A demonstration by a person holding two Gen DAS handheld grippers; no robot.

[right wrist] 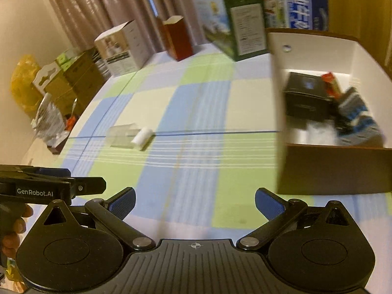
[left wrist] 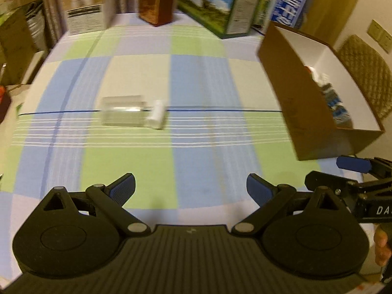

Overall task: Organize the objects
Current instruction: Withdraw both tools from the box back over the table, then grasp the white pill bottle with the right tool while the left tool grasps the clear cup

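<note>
Left gripper (left wrist: pixel 191 188) wide open, empty; right gripper (right wrist: pixel 194 202) same. Clear jar (left wrist: pixel 123 110) with white lid on side mid-desk (left wrist: pixel 201 78); cardboard box (right wrist: pixel 318 166) right.

Each camera sits just behind its own tongs, looking forward and down over the checked tablecloth (left wrist: pixel 196 78). Both share the clear jar (left wrist: pixel 125 110) ahead and the open box (right wrist: pixel 318 166) right of the tongs.

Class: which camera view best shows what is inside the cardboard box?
The right wrist view: it looks into the cardboard box, showing a black item and packets. The left wrist view shows mostly its outer wall, with only a glimpse inside.
</note>
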